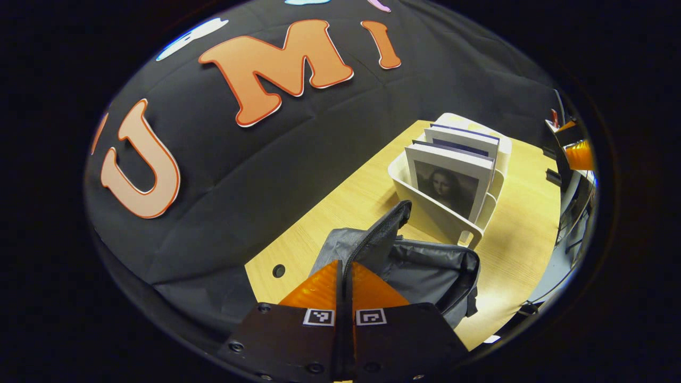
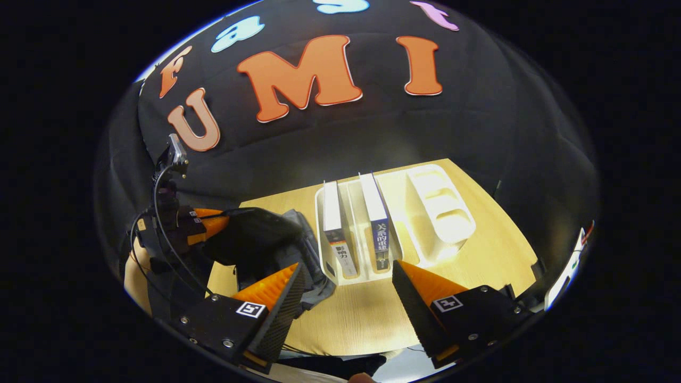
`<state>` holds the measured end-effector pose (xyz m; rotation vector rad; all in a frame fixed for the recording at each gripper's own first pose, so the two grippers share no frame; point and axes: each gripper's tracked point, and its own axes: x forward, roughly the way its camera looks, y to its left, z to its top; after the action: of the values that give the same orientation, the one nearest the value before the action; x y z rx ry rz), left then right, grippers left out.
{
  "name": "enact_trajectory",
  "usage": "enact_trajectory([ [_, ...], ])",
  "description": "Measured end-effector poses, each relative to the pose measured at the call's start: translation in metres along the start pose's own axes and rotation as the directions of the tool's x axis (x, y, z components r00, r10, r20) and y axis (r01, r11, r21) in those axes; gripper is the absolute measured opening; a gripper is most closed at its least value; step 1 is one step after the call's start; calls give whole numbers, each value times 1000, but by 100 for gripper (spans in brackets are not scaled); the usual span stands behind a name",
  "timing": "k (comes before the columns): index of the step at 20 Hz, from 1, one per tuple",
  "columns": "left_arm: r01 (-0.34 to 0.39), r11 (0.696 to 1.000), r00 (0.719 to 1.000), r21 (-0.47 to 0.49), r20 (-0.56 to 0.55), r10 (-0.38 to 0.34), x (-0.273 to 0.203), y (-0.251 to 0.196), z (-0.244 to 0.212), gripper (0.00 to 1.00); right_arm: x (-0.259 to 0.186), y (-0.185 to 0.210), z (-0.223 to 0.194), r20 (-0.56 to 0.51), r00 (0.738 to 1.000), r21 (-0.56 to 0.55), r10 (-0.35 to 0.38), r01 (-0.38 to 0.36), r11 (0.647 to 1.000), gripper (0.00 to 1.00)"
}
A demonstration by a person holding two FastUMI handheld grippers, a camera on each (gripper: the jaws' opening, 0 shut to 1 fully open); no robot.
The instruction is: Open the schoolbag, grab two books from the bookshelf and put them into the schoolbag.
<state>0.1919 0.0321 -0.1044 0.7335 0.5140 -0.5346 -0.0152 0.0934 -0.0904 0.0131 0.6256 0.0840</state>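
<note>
On the pale wooden tabletop (image 2: pixel 362 319), a grey fabric schoolbag (image 1: pixel 425 268) lies unzipped, left gripper (image 1: pixel 345 266) clamped on its flap. Beside it, a white plastic bookshelf (image 2: pixel 431 213) holds two upright books (image 2: pixel 375 223). Right gripper (image 2: pixel 346 276) spread apart.

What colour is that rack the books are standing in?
The book rack is white or pale cream, seen best in the right gripper view, with two books upright in it.

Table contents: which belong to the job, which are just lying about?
Job: schoolbag, two books, white bookshelf, left gripper pinching the bag's edge, right gripper open.
Lying about: table, cable hole.
</note>
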Motion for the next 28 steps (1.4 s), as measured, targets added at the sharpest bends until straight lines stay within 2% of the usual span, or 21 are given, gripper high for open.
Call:
enact_trajectory([
  [5, 9, 1000, 1000, -29, 10, -9, 1, 6, -1, 1, 16, 30, 76, -44, 999, -112, 24, -29, 993, 98],
  [10, 19, 999, 1000, -40, 3, -19, 6, 9, -2, 1, 70, 52, 134, -157, 987, -146, 16, -39, 989, 98],
  [13, 20, 999, 1000, -46, -3, -21, 9, 12, -1, 0, 109, 55, 125, -317, 948, -134, -2, -43, 990, 98],
  [15, 23, 998, 1000, -54, -8, -23, 11, 14, -3, 1, 130, 52, 110, -392, 919, -165, -40, -28, 986, 99],
  [17, 24, 998, 1000, -63, -11, -25, 13, 14, -6, 1, 147, 45, 95, -457, 884, -209, -105, 8, 978, 99],
  [19, 26, 996, 999, -81, -17, -27, 16, 13, -9, 1, 160, 45, 74, -524, 842, -218, -126, 10, 976, 99],
  [24, 36, 994, 999, -106, -34, -39, 21, 12, -15, 1, 188, 35, 44, -590, 784, -270, -191, 31, 962, 99],
  [28, 46, 992, 998, -119, -45, -52, 24, 10, -21, 1, 206, 30, 28, -626, 755, -249, -194, 42, 967, 98],
])
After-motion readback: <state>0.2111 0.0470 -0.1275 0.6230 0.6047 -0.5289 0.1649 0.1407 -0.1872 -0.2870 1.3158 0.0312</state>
